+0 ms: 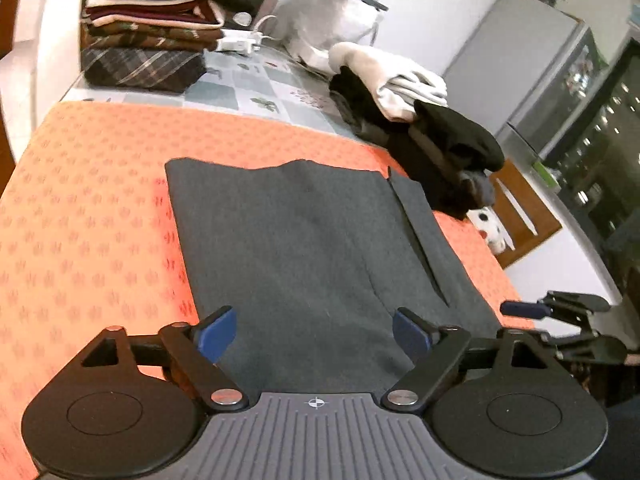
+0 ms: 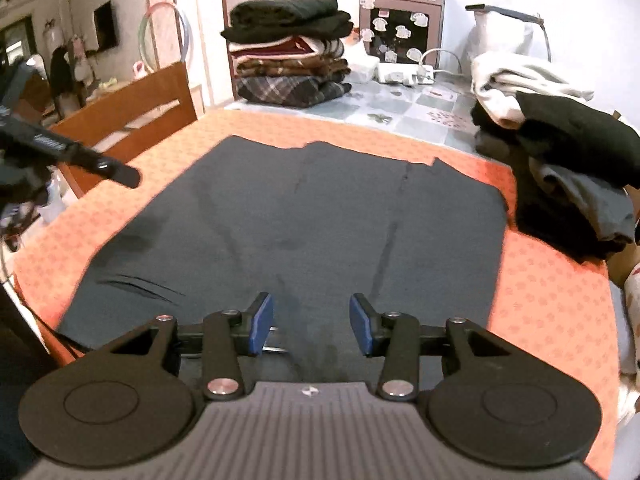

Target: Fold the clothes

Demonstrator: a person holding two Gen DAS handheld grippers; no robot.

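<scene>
white walls | wooden chair [image 2: 132, 116] | grey fridge [image 1: 532, 64]

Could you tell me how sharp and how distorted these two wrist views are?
Left wrist view: strong fisheye curvature, tilted horizon, orange tablecloth pattern smeared by blur; the grey garment stays readable. Right wrist view: same bending at the edges, slightly sharper, folded stack fairly clear.

A brown wooden chair [image 2: 132, 120] stands beside the table, on the left in the right wrist view. A white power strip with a white cable [image 2: 404, 72] lies far back on the blue and grey checked tablecloth [image 2: 420, 108]. Behind it stands a grey box with white stickers on its dark front [image 2: 400, 24]. A tall grey fridge [image 1: 532, 68] stands by the white wall [image 1: 432, 8].
</scene>
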